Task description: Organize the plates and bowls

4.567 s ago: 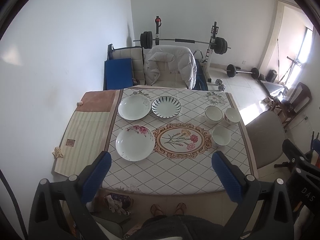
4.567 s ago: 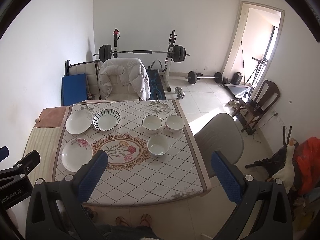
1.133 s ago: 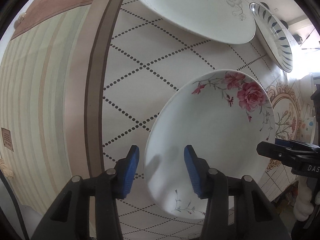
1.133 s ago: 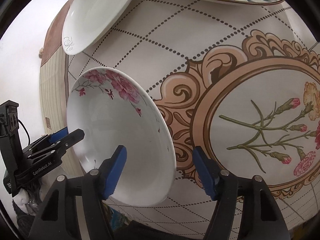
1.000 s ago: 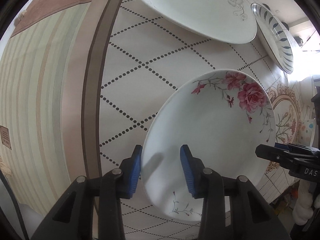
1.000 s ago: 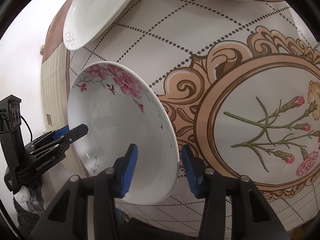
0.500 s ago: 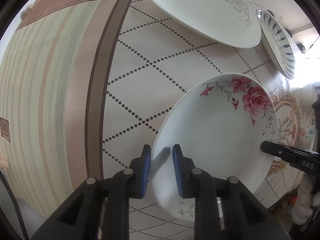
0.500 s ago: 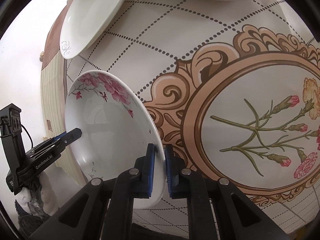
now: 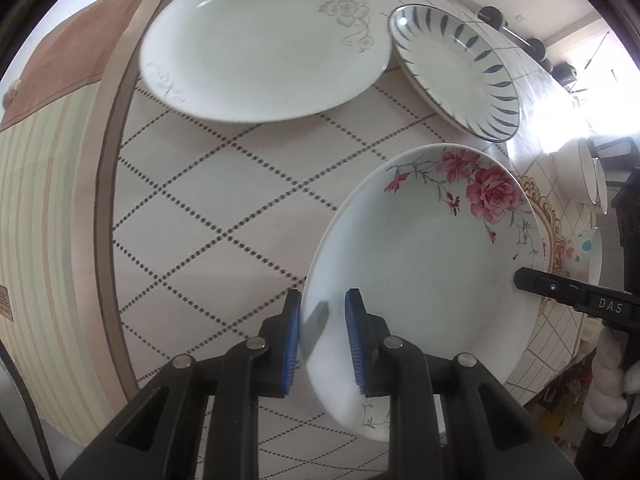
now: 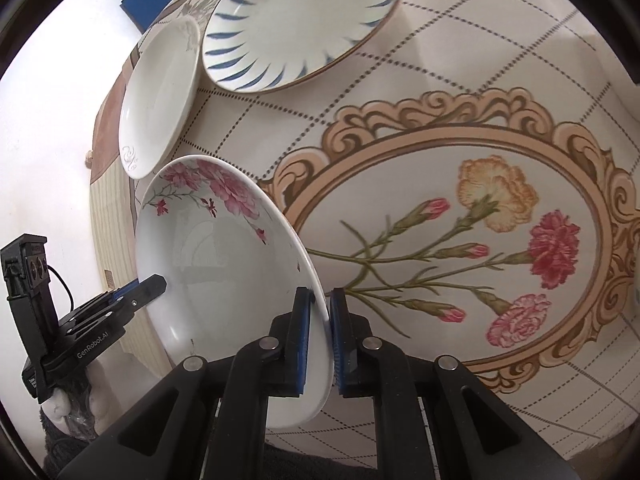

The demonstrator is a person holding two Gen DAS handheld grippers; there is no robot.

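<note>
Left gripper (image 9: 320, 340): closed on near-left rim of rose plate (image 9: 424, 264); blue pads on either face of rim.
Right gripper (image 10: 319, 340): closed on opposite rim of same plate; rim pinched between pads.
Cross-check: right gripper tip visible at plate's far edge in left wrist view; left gripper tip visible at plate's edge in right wrist view.
Rose plate position: held at two opposite rim points, tilted in right wrist view, over near-left part of surface (image 9: 208, 208); contact with tablecloth not determinable, judged lifted or just lifting.
White embossed plate (image 9: 260, 40): flat on surface, far-left, apart from rose plate.
Blue-leaf plate (image 9: 460, 72): flat on surface, just beside white embossed plate; rims appear to touch or nearly touch.
Bowls (image 9: 584, 184): on surface at far right, partly washed out by glare; two appear to sit close together, one more with coloured dots (image 9: 588, 252) nearer; stacking state not determinable.
Progress: early stage, judged. No plate stacked on another; three plates separate.
Step in hand: transfer of rose plate, probably onto one of the two far plates.
Remaining: stack plates into one pile; nest bowls.
Risk: glazed rim held by narrow pads only; uneven motion between grippers likely to twist or slip plate.
</note>
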